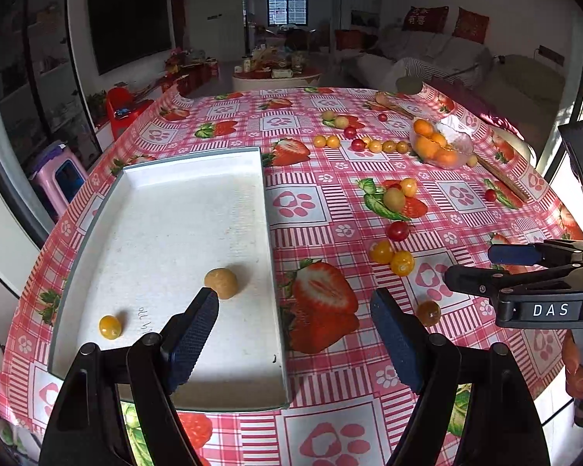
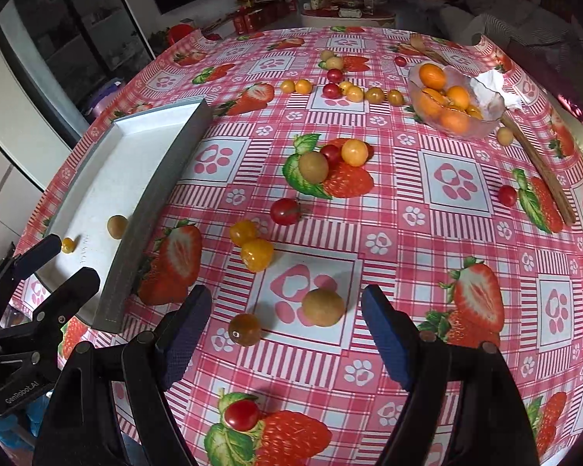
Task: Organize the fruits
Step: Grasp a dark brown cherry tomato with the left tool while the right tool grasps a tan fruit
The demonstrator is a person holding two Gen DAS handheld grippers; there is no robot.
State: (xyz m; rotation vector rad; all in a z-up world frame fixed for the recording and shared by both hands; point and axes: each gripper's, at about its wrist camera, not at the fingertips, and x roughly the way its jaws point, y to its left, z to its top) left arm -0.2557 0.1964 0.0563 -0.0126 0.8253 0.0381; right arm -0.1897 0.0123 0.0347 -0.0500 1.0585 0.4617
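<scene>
A white tray [image 1: 155,209] lies on the table's left; it also shows in the right wrist view [image 2: 109,178]. In it lie a tan round fruit [image 1: 221,283] and a small yellow tomato [image 1: 110,327]. My left gripper [image 1: 294,305] is open and empty, over the tray's right wall. My right gripper [image 2: 287,301] is open and empty, low over the cloth, with a tan fruit [image 2: 323,307] and a brownish tomato [image 2: 245,329] between its fingers. Two yellow tomatoes [image 2: 252,244] and a red tomato [image 2: 285,211] lie just beyond. The right gripper also shows in the left wrist view [image 1: 474,268].
A glass bowl [image 2: 486,116] of orange fruit stands at the far right, with a wooden spoon [image 2: 540,167] beside it. Several small tomatoes are scattered across the far half of the strawberry-print tablecloth [image 2: 447,272]. A red tomato [image 2: 241,414] lies near my right gripper's base.
</scene>
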